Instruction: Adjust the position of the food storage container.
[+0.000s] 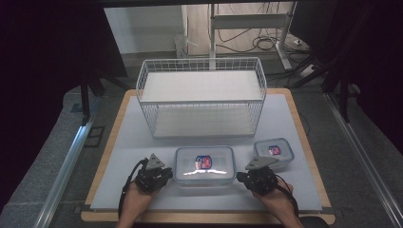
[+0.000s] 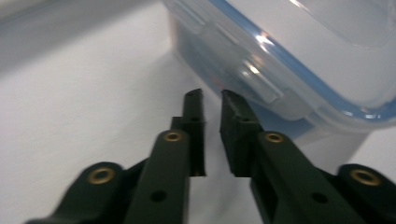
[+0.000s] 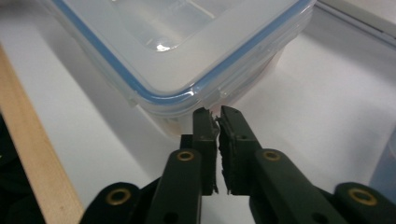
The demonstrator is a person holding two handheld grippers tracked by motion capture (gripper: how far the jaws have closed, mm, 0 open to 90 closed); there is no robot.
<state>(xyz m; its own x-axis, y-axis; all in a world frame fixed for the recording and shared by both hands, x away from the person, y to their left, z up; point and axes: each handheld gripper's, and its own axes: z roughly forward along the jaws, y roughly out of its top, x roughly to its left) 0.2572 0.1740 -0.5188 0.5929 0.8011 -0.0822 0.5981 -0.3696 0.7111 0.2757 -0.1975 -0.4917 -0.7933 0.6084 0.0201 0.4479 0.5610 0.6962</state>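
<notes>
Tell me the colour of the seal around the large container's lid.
Blue, clearest in the right gripper view on the large container.

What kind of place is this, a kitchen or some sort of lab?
Most likely a lab or recording workspace, not a kitchen. A white work board lies on a wood-edged table, dark curtains hang at the sides, and loose cables trail round metal stand legs on the floor behind the wire basket.

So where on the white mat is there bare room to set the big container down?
Bare: the left strip beside the wire basket, and the right strip beyond the small container. Crowded: the front, with the large container between both grippers.
</notes>
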